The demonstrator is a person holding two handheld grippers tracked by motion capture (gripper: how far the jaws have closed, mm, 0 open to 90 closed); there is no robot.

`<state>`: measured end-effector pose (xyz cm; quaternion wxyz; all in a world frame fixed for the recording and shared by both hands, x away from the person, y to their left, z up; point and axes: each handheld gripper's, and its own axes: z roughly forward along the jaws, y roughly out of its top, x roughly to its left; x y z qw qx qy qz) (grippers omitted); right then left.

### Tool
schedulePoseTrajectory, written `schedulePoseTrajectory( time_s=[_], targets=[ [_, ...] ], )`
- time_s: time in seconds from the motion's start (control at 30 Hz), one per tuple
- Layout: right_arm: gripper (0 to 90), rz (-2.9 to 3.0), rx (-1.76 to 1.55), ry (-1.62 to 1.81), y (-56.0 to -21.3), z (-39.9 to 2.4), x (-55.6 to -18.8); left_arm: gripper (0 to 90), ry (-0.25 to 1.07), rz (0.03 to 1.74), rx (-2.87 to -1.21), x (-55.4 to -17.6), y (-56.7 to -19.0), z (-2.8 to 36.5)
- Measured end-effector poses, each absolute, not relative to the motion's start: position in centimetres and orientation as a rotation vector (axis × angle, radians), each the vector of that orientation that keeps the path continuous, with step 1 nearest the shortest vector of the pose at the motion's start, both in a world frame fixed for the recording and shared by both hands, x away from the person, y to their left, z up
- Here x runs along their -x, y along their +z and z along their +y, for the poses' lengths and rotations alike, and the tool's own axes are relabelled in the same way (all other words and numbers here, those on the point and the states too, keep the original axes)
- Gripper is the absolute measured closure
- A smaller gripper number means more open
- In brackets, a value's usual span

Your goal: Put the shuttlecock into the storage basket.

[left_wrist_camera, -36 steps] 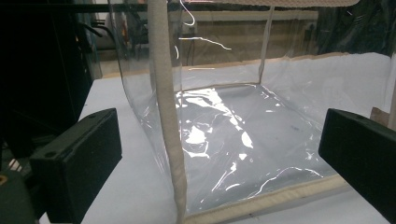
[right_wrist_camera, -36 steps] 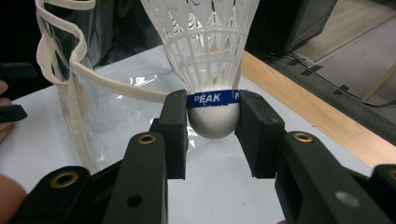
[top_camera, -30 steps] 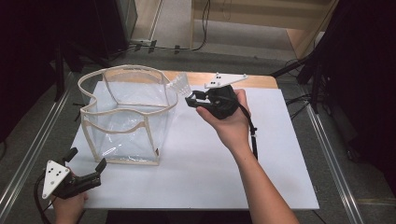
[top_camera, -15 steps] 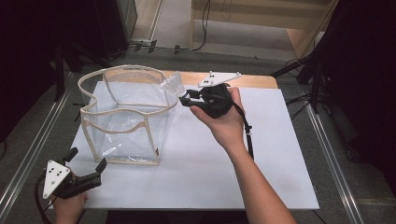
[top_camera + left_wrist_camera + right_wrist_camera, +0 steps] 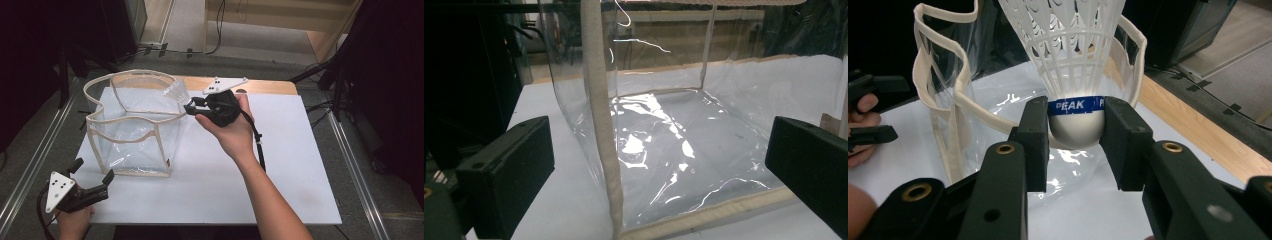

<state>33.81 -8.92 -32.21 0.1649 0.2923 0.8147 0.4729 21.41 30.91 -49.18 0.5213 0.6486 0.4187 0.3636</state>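
A clear plastic bag (image 5: 131,131) with beige trim stands open on the white board. My right gripper (image 5: 191,107) is shut on the white cork of a shuttlecock (image 5: 175,93), whose skirt reaches over the bag's right rim. In the right gripper view the pads (image 5: 1035,135) press the shuttlecock's cork (image 5: 1075,125) under a blue band, and the bag (image 5: 943,95) lies just beyond. My left gripper (image 5: 95,169) rests open at the board's near left corner. In the left gripper view its jaws stand wide apart before the bag's corner seam (image 5: 599,110), apart from it.
The white board (image 5: 295,165) lies on a wooden table (image 5: 270,86) with metal rails along both sides. Cables and dark stands sit on the floor behind. The right gripper's cable (image 5: 259,142) trails along the forearm.
My right gripper has shifted a little to the left with the shuttlecock, bringing its skirt over the bag's rim. The left gripper has stayed put.
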Motion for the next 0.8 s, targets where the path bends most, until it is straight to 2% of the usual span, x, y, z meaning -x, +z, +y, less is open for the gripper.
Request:
schedulePoseTrajectory(
  time_s=[0.8],
  targets=[
    [62.1, 2.374, -0.806, 1.348, -33.0, -6.1, -34.5, 0.0, 0.870, 1.004, -1.553, -21.5, -49.2, 30.9]
  ],
)
